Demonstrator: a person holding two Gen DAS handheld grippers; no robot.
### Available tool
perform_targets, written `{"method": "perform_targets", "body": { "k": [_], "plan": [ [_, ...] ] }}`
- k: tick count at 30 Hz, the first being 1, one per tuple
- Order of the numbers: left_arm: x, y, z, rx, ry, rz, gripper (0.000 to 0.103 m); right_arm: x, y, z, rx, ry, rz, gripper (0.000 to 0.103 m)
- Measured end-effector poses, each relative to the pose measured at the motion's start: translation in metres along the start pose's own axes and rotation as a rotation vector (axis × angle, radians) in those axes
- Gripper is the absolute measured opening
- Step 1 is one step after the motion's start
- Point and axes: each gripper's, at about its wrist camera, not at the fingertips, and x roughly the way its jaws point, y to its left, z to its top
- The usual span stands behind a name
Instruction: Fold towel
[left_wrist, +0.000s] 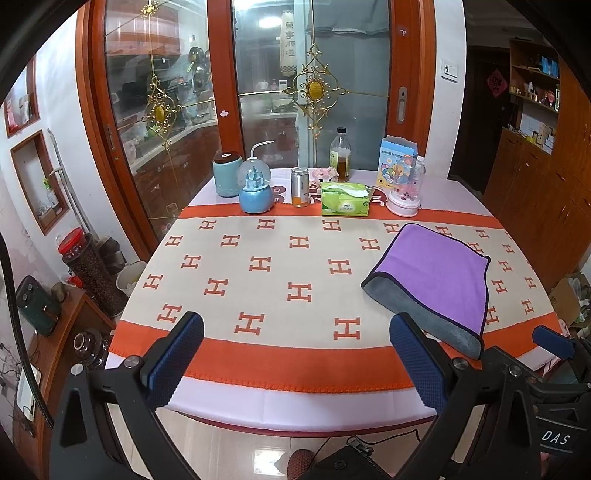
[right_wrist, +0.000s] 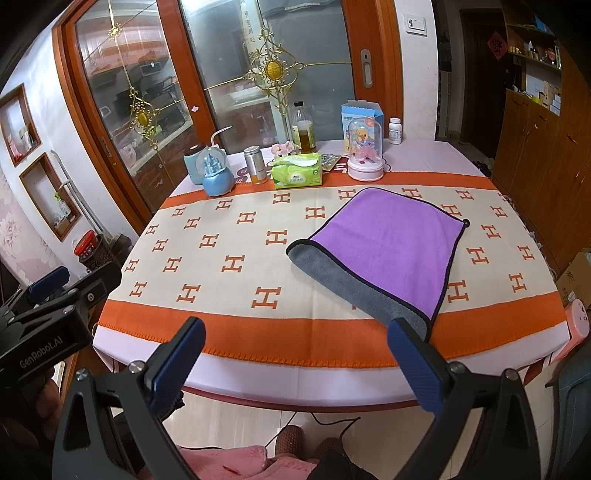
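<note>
Tablecloth (left_wrist: 258, 266) in cream with orange H marks and a broad orange border covers the table (left_wrist: 295, 413), the largest thing in both views. On its right half lies the towel (left_wrist: 436, 273), folded over once: a purple face on top, trimmed in dark edging, with a grey underside showing as a band along the near left edge where the lower layer sticks out. It sits flat and skewed to the table edge, one corner pointing toward the near orange border.

The left gripper (left_wrist: 295, 354) hovers off the near edge of the table, its blue-padded fingers (left_wrist: 177, 354) spread wide and holding nothing; the towel lies ahead and to its right, with the towel's near grey corner just beyond the right pad in that view. The right gripper (right_wrist: 295, 354) also hangs off the near edge, spread wide and empty, and the towel (right_wrist: 388, 236) lies straight ahead, its near corner just behind the right pad (right_wrist: 417, 365); touching or apart cannot be told.

Along the far side stand small things in a row: a green tissue pack (right_wrist: 297, 171), a blue snow globe (right_wrist: 218, 173), a pink glass-domed ornament (right_wrist: 365, 151), an oil bottle (right_wrist: 303, 129) and a metal-topped jar (right_wrist: 255, 166).
</note>
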Motion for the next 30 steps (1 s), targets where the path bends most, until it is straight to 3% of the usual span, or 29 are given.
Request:
{"method": "perform_targets", "body": {
  "k": [30],
  "plan": [
    [-0.003, 0.004, -0.008, 0.007, 0.012, -0.025, 0.1, -0.005, 0.013, -0.009, -0.002, -0.005, -0.006, 0.099]
  ]
}}
